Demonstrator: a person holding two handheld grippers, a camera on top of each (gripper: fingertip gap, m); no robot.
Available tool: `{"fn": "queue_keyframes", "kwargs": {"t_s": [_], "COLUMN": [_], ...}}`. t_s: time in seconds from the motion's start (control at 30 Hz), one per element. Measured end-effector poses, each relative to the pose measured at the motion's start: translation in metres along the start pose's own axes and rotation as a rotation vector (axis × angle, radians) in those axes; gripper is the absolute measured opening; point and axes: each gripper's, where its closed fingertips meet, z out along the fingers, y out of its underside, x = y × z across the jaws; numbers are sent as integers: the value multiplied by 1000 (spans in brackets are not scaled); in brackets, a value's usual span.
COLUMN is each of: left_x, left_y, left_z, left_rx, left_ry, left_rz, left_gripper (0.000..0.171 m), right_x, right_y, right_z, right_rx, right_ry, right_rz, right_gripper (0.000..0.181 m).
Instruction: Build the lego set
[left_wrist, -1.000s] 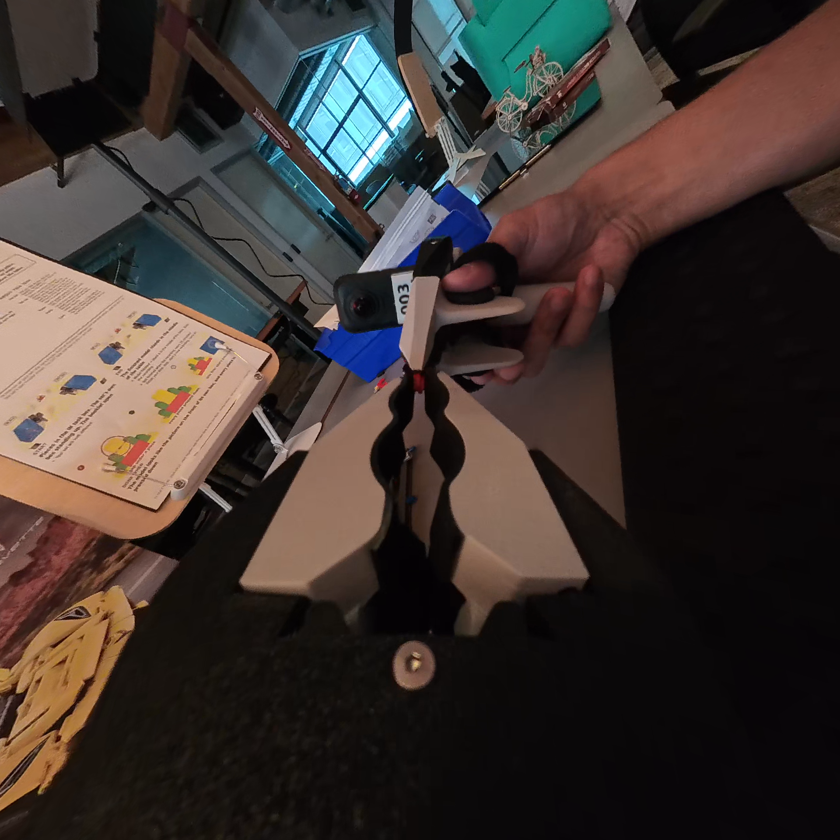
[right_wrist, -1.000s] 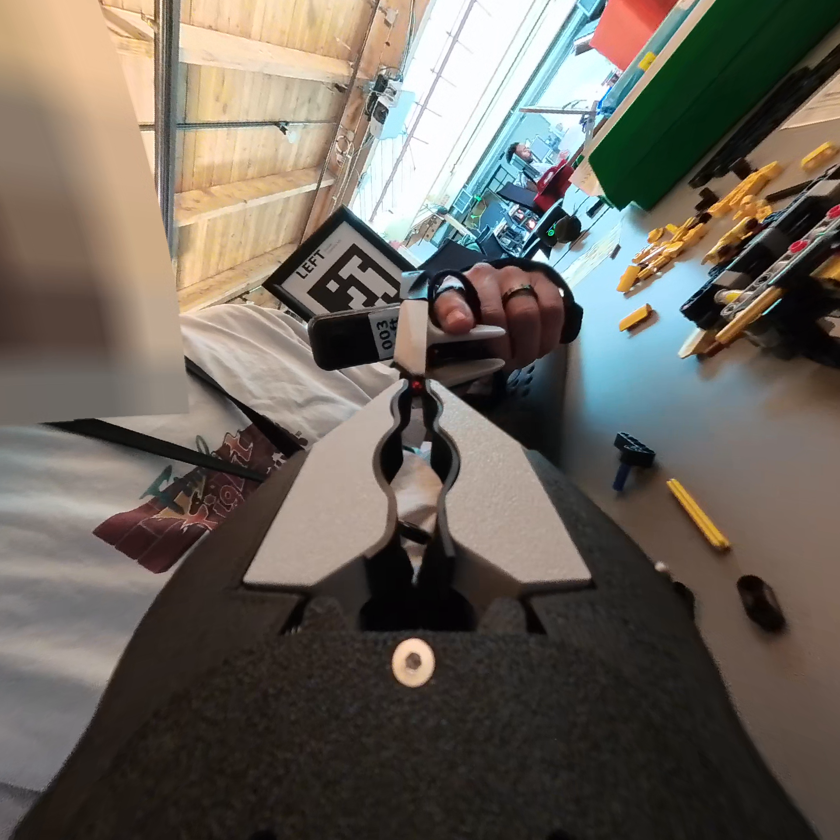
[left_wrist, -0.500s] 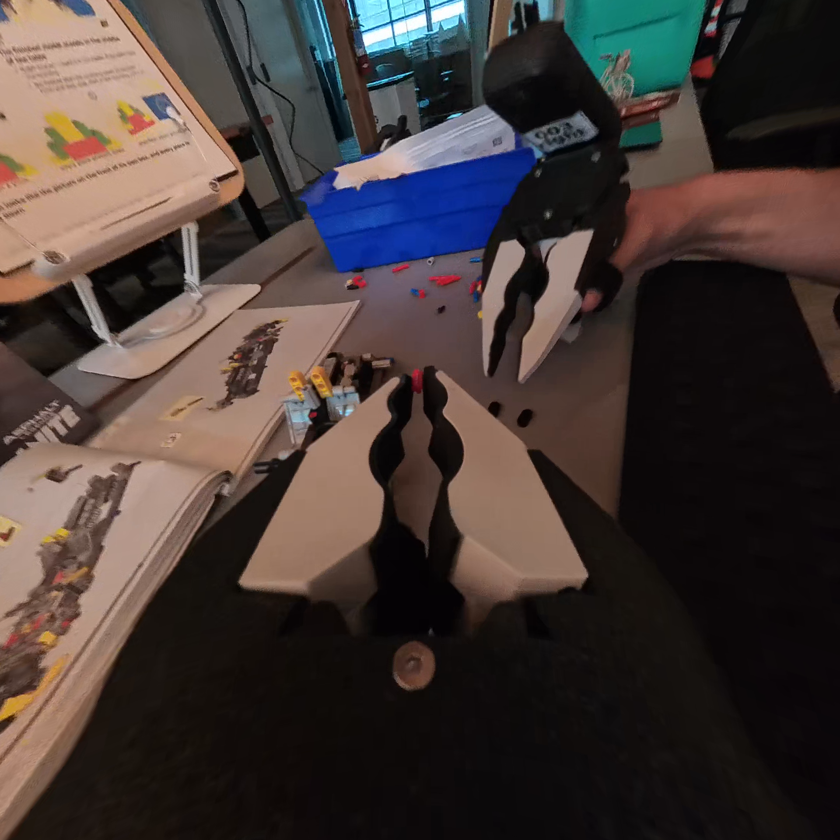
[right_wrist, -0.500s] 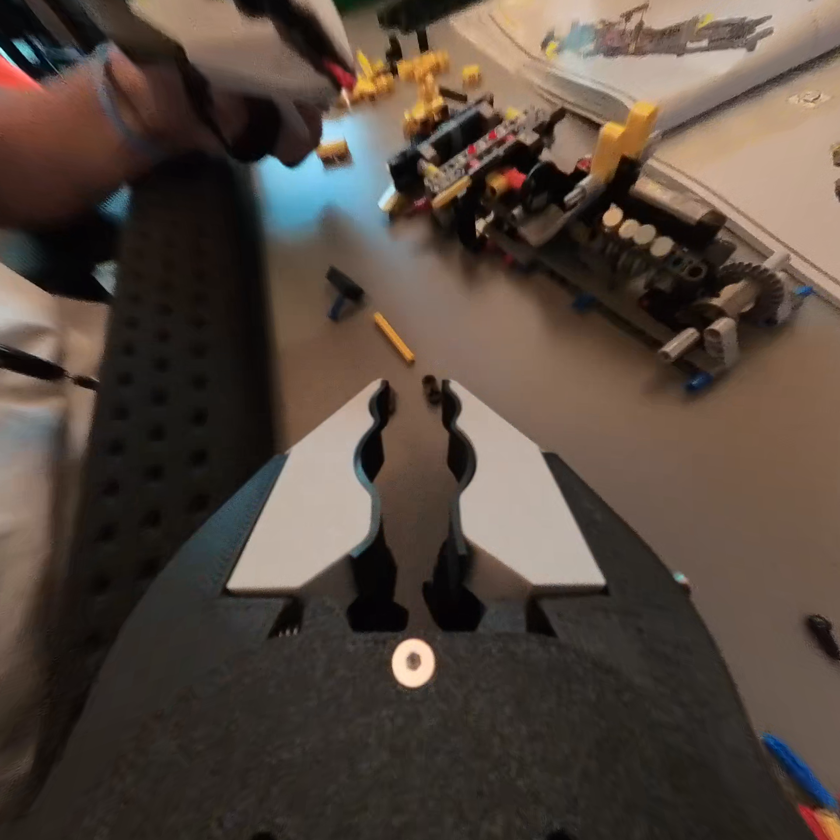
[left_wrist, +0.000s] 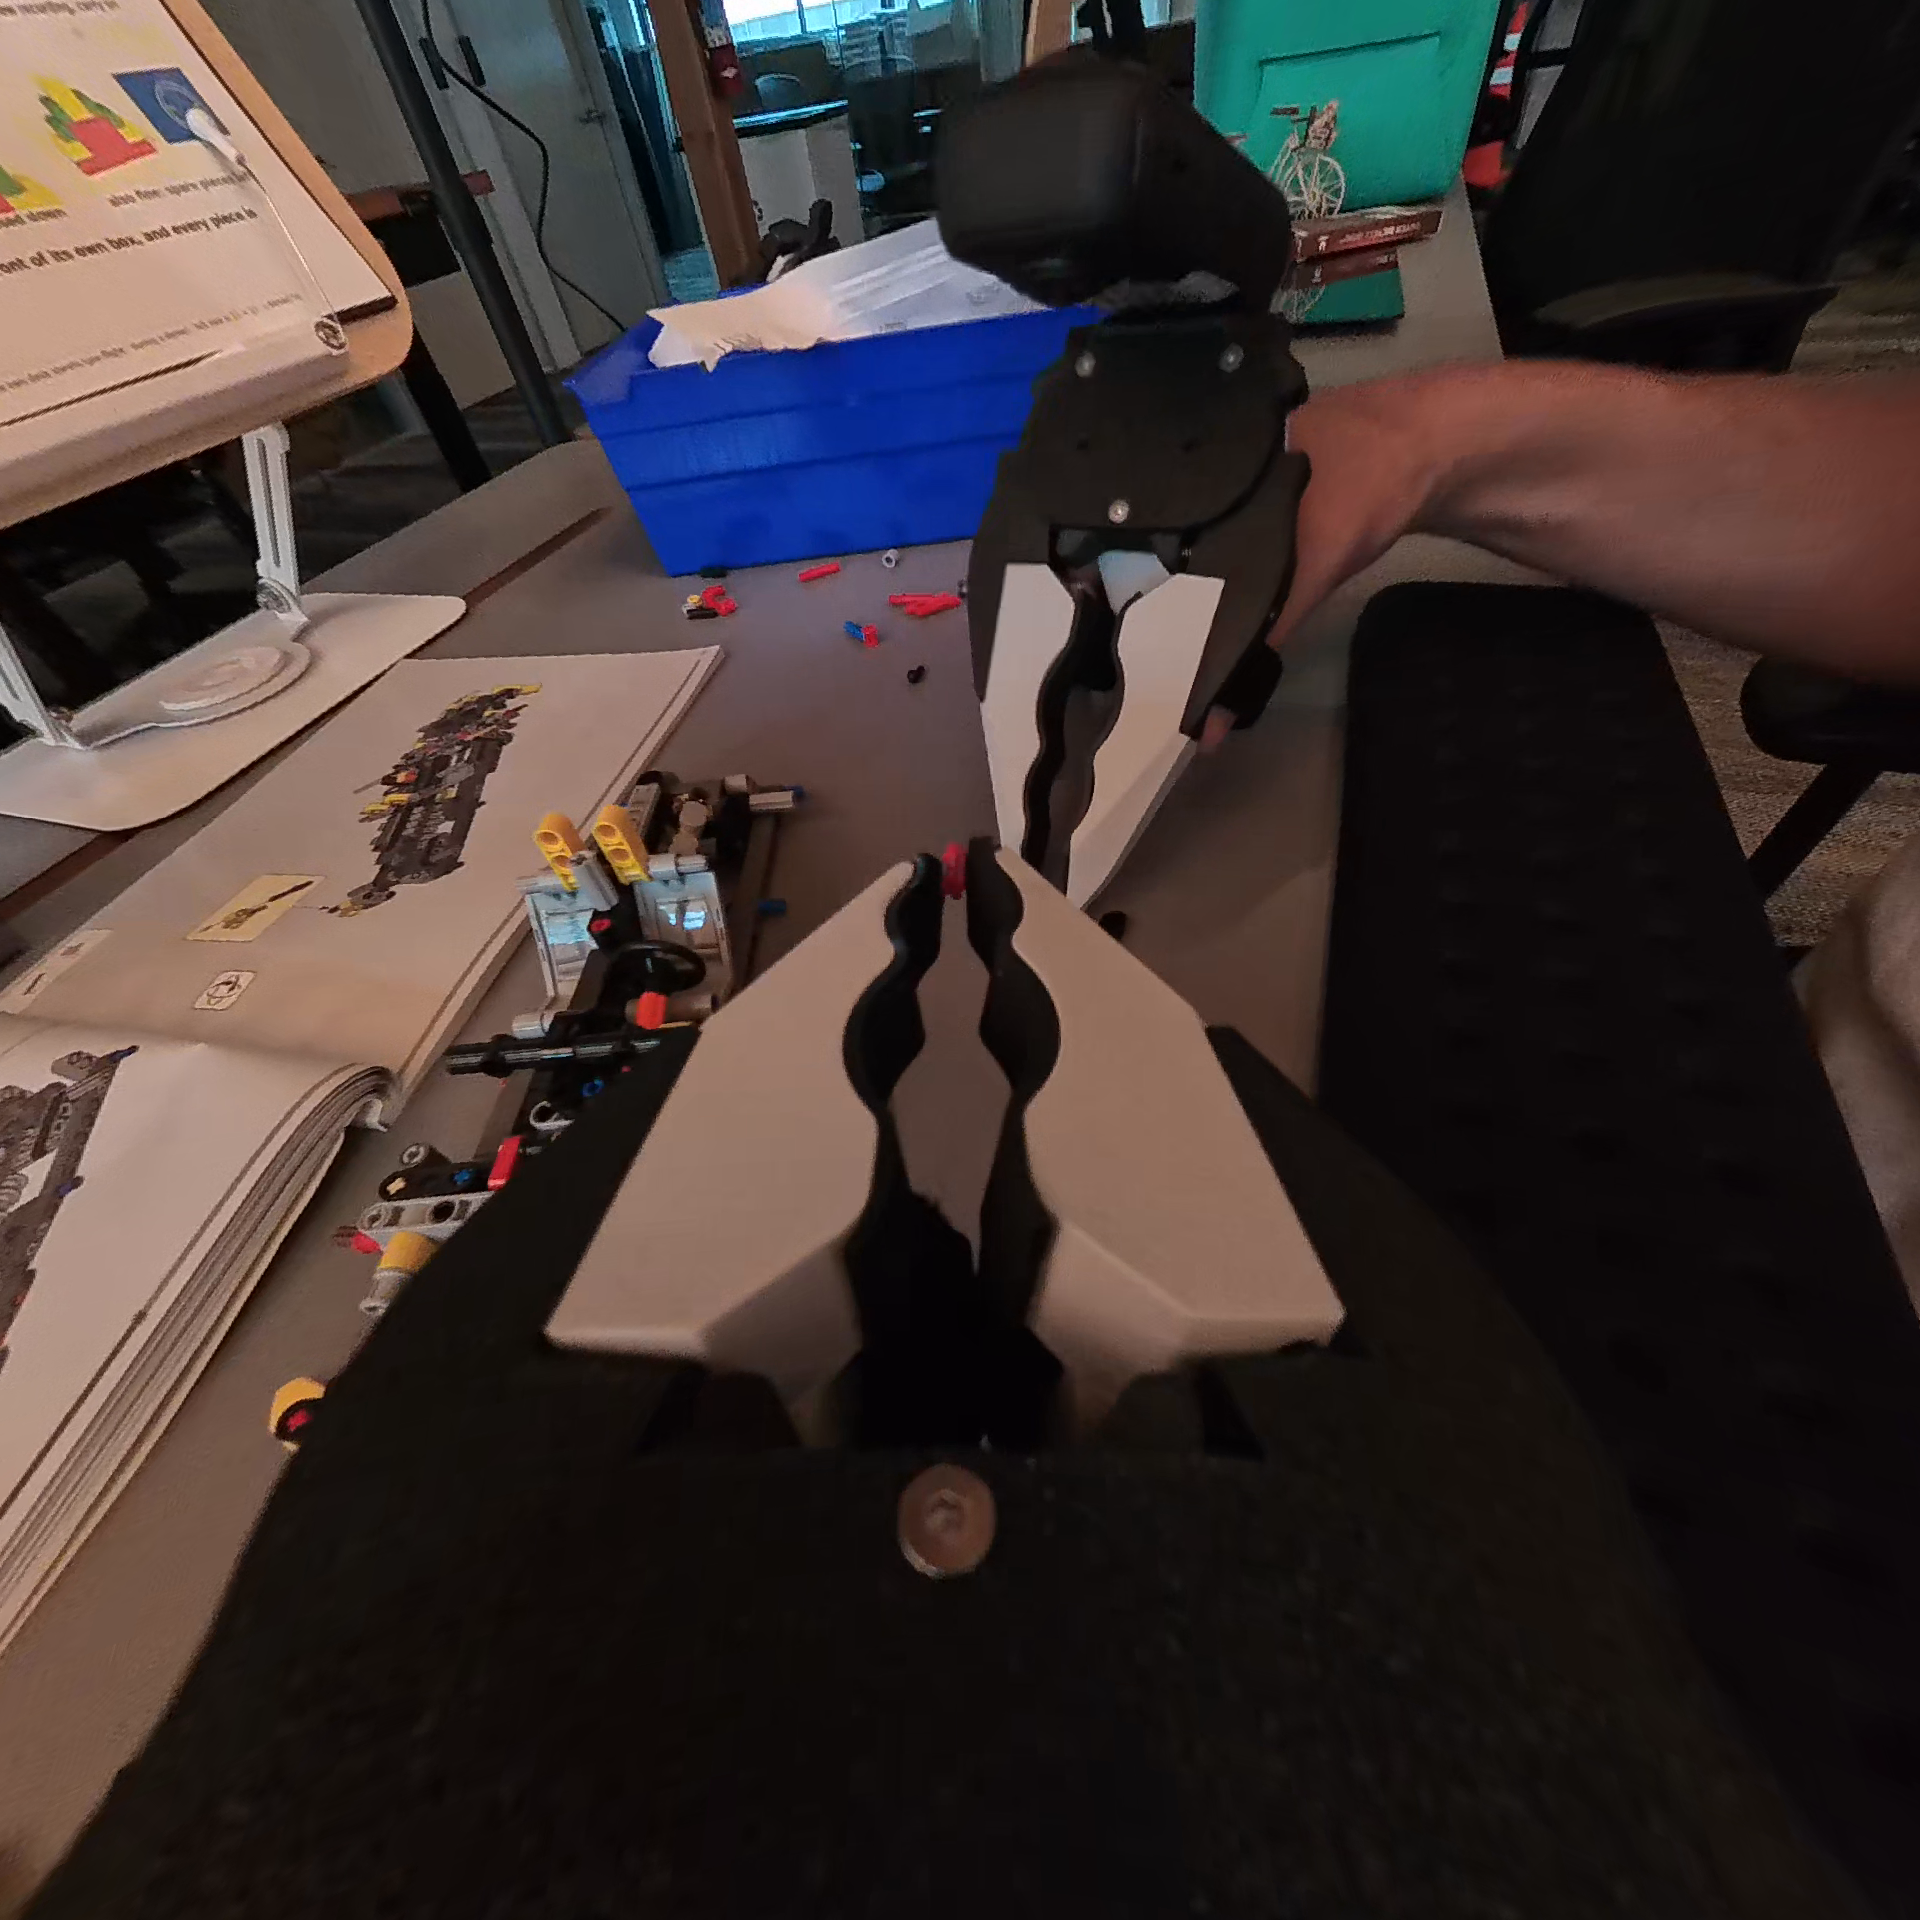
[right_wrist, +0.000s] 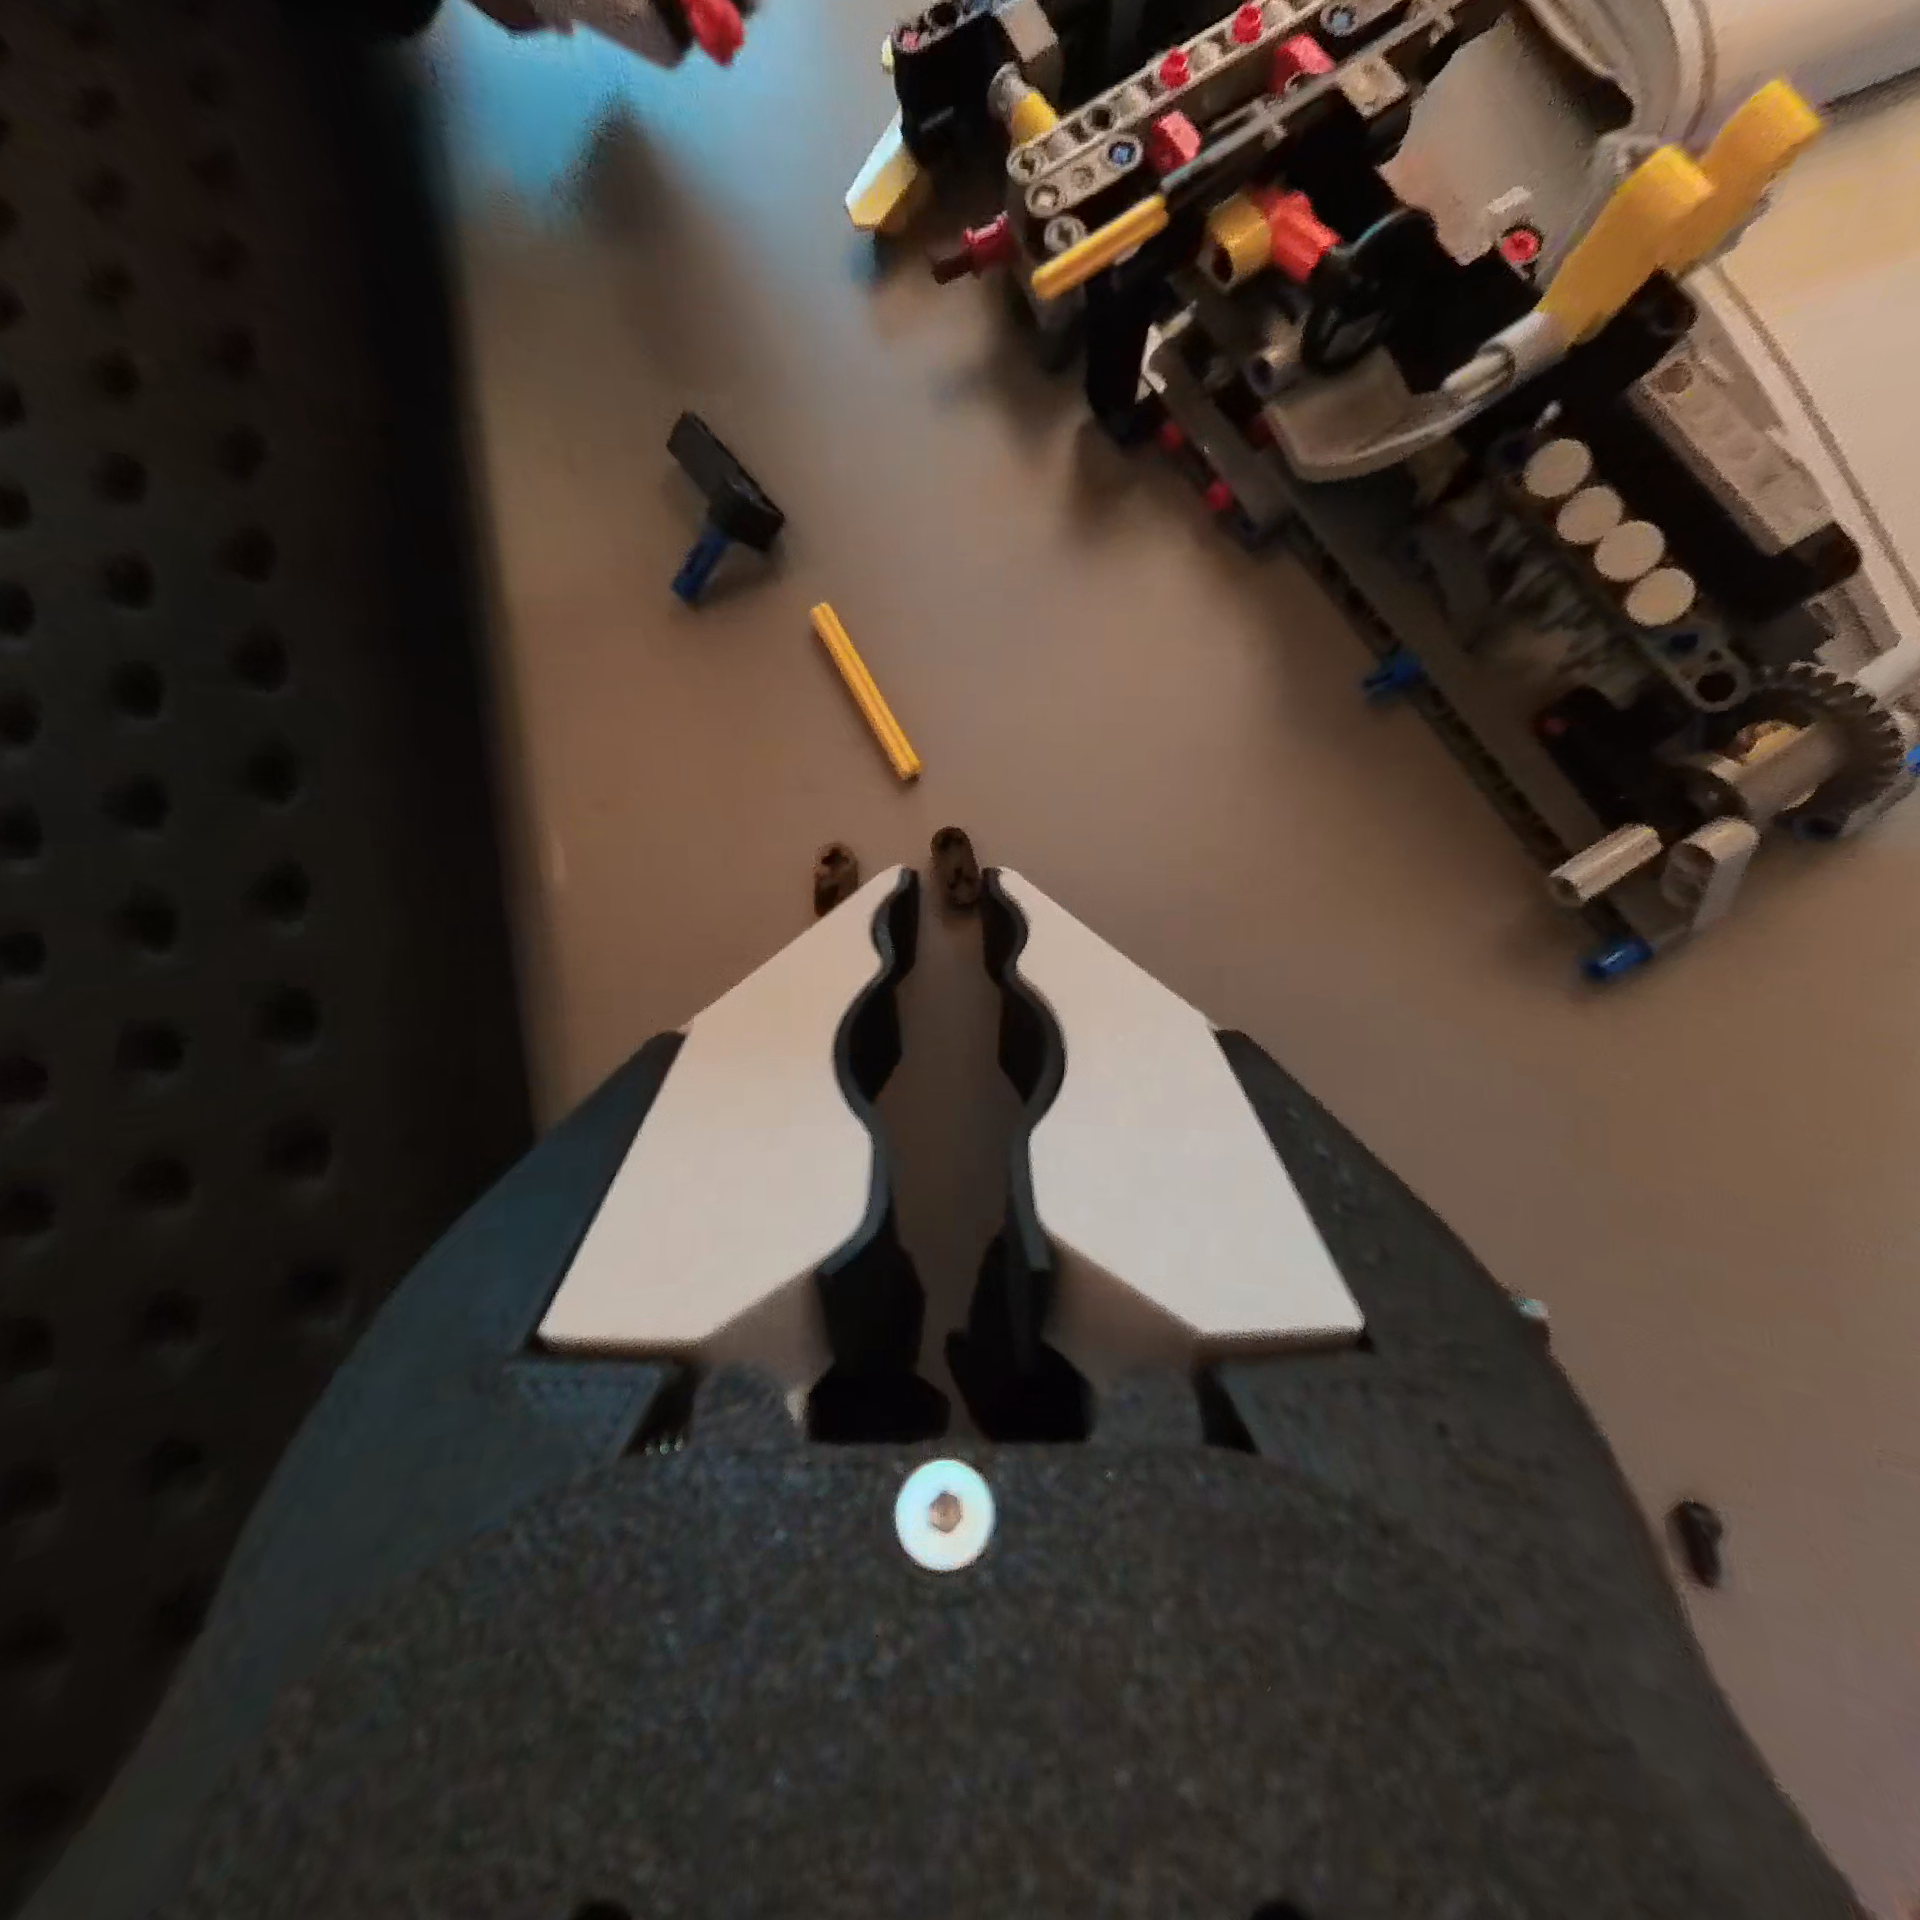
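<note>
Right gripper (right_wrist: 951, 883) lowers over a small black connector (right_wrist: 954, 871), jaws apart.
Left gripper (left_wrist: 954, 868) pinches a red pin (left_wrist: 953, 865); closing off-centre could flick the connector toward twelve o'clock.

Partly built lego model (right_wrist: 1455, 416), grey and black with yellow and red pins, lies flat in upper right of frame. Loose yellow axle (right_wrist: 864, 690), black connector with blue pin (right_wrist: 722, 499) and two small dark pieces (right_wrist: 954, 868) lie centre frame, apart.

grey table (left_wrist: 852, 727), wooden post (left_wrist: 698, 135), perhaps bright windows behind
</note>
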Motion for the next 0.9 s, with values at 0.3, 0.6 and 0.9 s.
{"fn": "queue_keyframes", "kwargs": {"t_s": [0.3, 0.6, 0.9], "left_x": [-5, -13, -22], "left_y": [-6, -56, -64], "left_z": [-5, -30, -40], "left_rx": [38, 360, 447], "left_ry": [-5, 165, 162], "left_rz": [-32, -374, -463], "left_gripper": [2, 2, 1], "right_x": [1, -4, -19], "right_y": [1, -152, -171], "right_z": [-1, -71, -64], "right_rx": [-174, 974, 1095], "right_ry": [22, -467, -726], "right_rz": [-23, 549, 665], "right_gripper": [6, 5, 5]}}
